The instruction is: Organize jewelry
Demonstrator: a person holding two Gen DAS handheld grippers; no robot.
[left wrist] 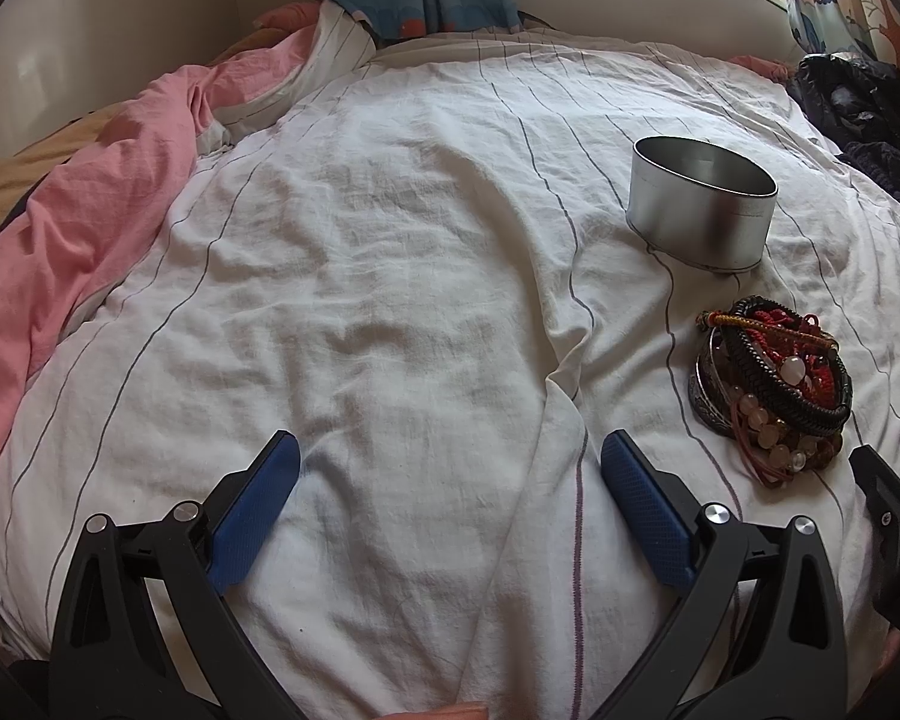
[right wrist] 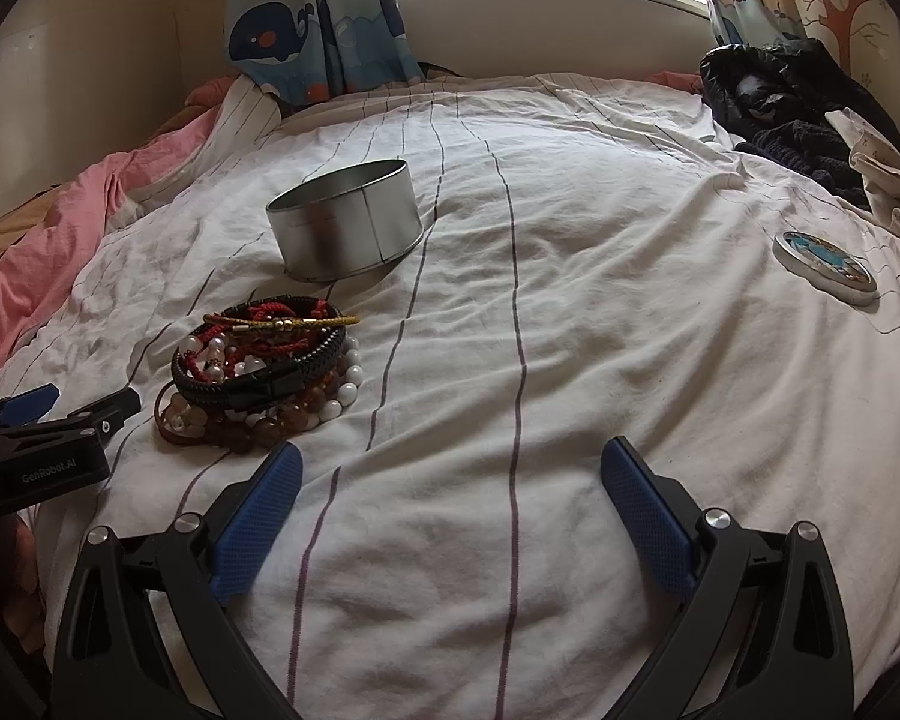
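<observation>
Left gripper [left wrist: 450,468] low over the bed [left wrist: 390,276], level, jaws spread wide, nothing between. Right gripper [right wrist: 450,474] likewise: level, jaws wide apart, empty, just beside the left one. Heap of bracelets [right wrist: 264,372] at 10 o'clock from the right gripper, on the striped sheet. Open round tin [right wrist: 345,219] farther out at 11 o'clock, upright. Tin lid [right wrist: 825,267] at 2 o'clock, well apart.
</observation>
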